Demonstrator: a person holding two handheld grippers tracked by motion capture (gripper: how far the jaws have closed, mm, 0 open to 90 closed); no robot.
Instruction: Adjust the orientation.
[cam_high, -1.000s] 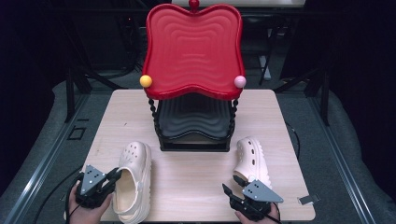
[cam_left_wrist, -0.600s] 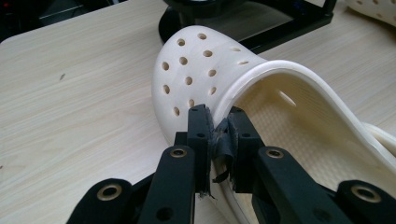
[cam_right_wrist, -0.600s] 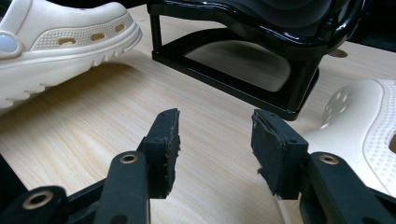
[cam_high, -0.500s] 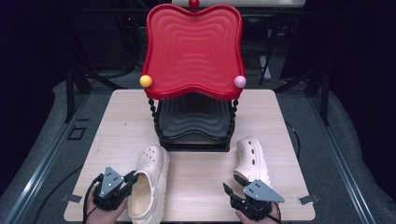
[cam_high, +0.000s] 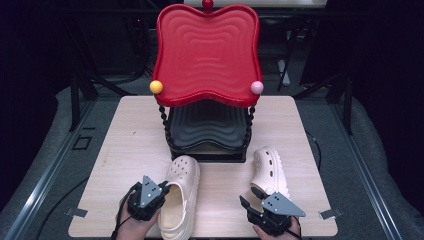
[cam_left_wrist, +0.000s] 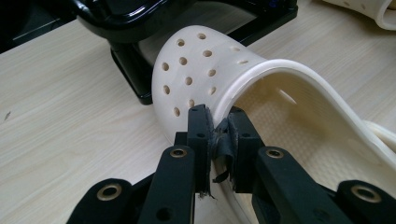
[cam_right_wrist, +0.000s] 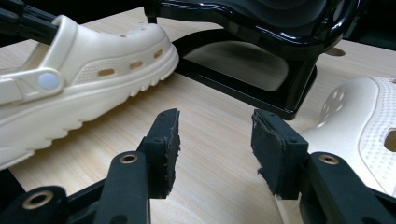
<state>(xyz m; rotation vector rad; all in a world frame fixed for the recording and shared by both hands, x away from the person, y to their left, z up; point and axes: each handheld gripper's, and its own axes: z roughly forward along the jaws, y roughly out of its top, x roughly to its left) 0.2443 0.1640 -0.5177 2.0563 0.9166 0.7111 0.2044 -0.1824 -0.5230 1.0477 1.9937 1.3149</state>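
Two cream foam clogs lie on the pale wood-grain desk (cam_high: 125, 150), in front of a two-tier stand. Your left tongs (cam_high: 161, 189) are clamped on the left clog (cam_high: 179, 200): in the left gripper view the black pads (cam_left_wrist: 200, 135) pinch the thin rim of its opening, just behind the perforated toe cap, with frayed pad rubber bunched against the edge. That clog's upper is smooth and domed, dotted with round vent holes, and its footbed shows a fine pebbled texture. It sits sole-down, toe pointing toward the stand's black base, which it is near.

Your right tongs (cam_high: 246, 204) stand apart with bare desk between them; in the right gripper view their worn, rough-edged pads (cam_right_wrist: 169, 140) hold nothing. The right clog (cam_high: 269, 172) rests just beyond them, near the stand's right front corner; its textured sole faces up, so it lies tipped or overturned, exact tilt unclear. In the right gripper view, the left clog's side shows oval slots, a ribbed sole edge and a round strap rivet.

The stand (cam_high: 207, 135) has a glossy red upper tray (cam_high: 207, 55) with a wavy, scalloped outline and concentric ripples, a similar glossy black lower tray (cam_high: 207, 127), beaded black posts, and a yellow ball (cam_high: 156, 86) and a pink ball (cam_high: 257, 87) at the red tray's front corners.
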